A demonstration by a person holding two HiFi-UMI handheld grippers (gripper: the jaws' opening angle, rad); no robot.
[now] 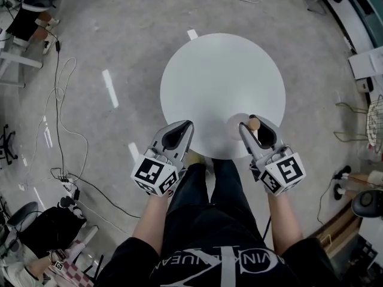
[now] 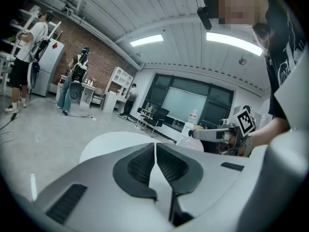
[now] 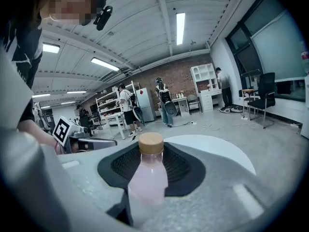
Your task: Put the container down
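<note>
Right gripper (image 1: 250, 125), nearest alongside its mate, pinches the bottle (image 3: 147, 178) between its pads. Left gripper (image 2: 155, 148) is pressed together, nothing in it. Only the head view places the bottle over the table's (image 1: 221, 70) near right edge; whether its base touches is unclear. Right gripper view shows it upright, long axis vertical, cap (image 3: 150, 142) uppermost.

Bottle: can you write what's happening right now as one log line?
right tool: shut on bottle | left tool: shut, empty | bottle: over table near its edge, contact unclear | put-down: not yet released
</note>
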